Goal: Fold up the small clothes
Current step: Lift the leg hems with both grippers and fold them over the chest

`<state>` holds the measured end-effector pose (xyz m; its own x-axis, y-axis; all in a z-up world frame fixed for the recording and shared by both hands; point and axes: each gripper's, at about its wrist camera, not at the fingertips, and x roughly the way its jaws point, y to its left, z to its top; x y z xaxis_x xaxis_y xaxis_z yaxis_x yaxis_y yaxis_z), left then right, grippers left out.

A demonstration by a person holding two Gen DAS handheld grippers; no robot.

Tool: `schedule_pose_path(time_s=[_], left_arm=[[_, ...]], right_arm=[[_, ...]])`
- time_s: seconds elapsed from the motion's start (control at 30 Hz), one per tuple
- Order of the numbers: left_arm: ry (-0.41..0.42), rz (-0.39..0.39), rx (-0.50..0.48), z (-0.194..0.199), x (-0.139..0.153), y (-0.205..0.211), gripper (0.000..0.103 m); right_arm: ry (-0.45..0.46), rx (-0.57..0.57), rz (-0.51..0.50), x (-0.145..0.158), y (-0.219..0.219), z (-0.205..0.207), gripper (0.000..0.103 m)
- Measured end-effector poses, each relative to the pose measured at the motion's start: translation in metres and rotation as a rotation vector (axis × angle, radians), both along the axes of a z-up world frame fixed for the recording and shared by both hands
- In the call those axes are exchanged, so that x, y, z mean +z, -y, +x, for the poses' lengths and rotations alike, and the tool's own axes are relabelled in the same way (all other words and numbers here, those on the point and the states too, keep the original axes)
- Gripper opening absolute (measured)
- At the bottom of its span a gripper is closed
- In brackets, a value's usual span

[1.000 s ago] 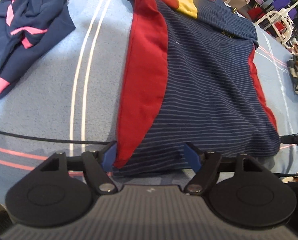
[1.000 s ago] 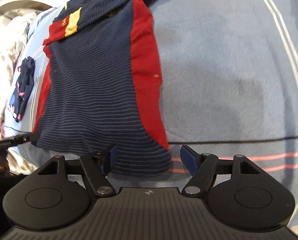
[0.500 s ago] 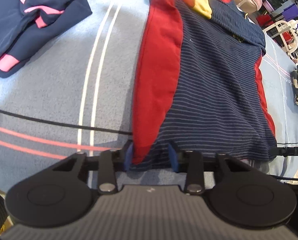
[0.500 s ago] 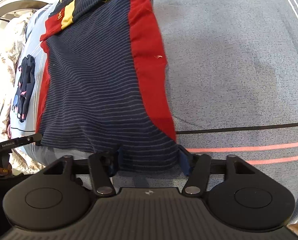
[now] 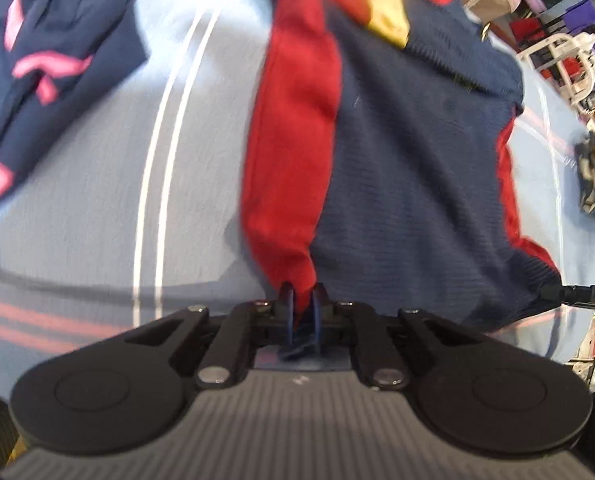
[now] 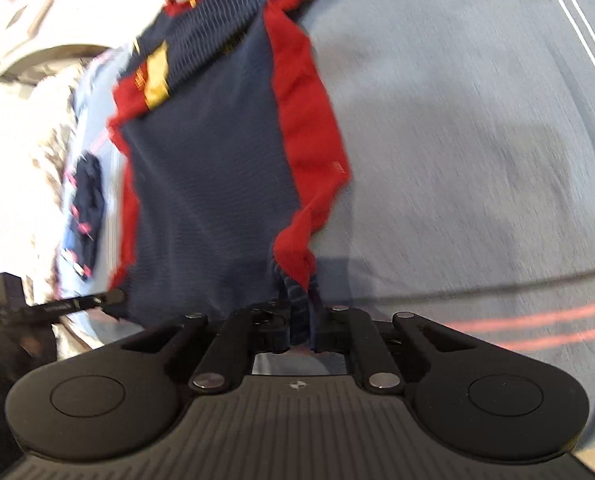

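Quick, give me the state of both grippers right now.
Left gripper: shut on the bottom hem of the striped shirt, at its red side panel.
Right gripper: jaws closing, already pinching the shirt's other bottom corner.

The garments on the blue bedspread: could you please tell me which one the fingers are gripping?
The navy striped shirt with red side panels, pinched at its hem by both the left gripper and right gripper. The navy-and-pink garment lies apart, untouched.
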<state>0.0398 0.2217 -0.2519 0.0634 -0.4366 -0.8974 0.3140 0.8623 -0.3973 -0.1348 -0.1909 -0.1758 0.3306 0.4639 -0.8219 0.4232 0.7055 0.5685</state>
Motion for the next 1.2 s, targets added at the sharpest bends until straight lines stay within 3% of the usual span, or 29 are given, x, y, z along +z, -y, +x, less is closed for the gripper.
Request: schedule_pose_path(time_s=[0.17, 0.27, 0.37, 0.43, 0.5, 0.57, 0.67, 0.77, 0.93, 0.97, 1.0, 1.03, 1.2], left_arm=[[0.091, -0.053, 0.055, 0.058, 0.020, 0.022, 0.004], [0.137, -0.032, 0.088, 0.106, 0.032, 0.041, 0.004], [0.173, -0.036, 0.071, 0.130, 0.048, 0.053, 0.005], [0.156, -0.047, 0.030, 0.127, 0.054, 0.051, 0.018], [0.132, 0.005, 0.012, 0.112, 0.051, 0.044, 0.052], [0.075, 0.018, 0.000, 0.091, 0.041, 0.029, 0.053], [-0.084, -0.005, 0.080, 0.053, 0.010, -0.003, 0.051], [-0.178, -0.027, 0.130, 0.017, -0.015, -0.027, 0.048], [-0.170, -0.066, 0.158, -0.007, -0.037, -0.036, 0.041], [-0.169, -0.068, 0.160, -0.006, -0.037, -0.035, 0.033], [-0.173, -0.064, 0.147, -0.006, -0.038, -0.032, 0.016], [-0.182, -0.062, 0.126, -0.005, -0.038, -0.028, 0.011], [-0.201, -0.067, 0.121, 0.001, -0.033, -0.016, 0.008]], right_arm=[[0.082, -0.096, 0.076, 0.009, 0.018, 0.047, 0.014], [0.126, -0.138, 0.112, 0.014, 0.036, 0.084, 0.013], [0.129, -0.116, 0.111, 0.018, 0.048, 0.119, 0.013], [0.139, -0.029, 0.045, 0.024, 0.042, 0.131, 0.013], [0.135, -0.001, 0.064, 0.023, 0.038, 0.129, 0.013], [0.118, 0.000, 0.074, 0.019, 0.037, 0.122, 0.013], [0.085, -0.039, 0.089, 0.012, 0.038, 0.110, 0.013], [0.065, -0.055, 0.092, 0.011, 0.038, 0.101, 0.013], [0.051, -0.062, 0.093, 0.010, 0.038, 0.099, 0.013], [0.049, -0.062, 0.091, 0.010, 0.038, 0.099, 0.013], [0.048, -0.063, 0.089, 0.011, 0.037, 0.099, 0.013], [0.049, -0.063, 0.088, 0.011, 0.037, 0.099, 0.013], [0.052, -0.083, 0.095, 0.011, 0.037, 0.099, 0.013]])
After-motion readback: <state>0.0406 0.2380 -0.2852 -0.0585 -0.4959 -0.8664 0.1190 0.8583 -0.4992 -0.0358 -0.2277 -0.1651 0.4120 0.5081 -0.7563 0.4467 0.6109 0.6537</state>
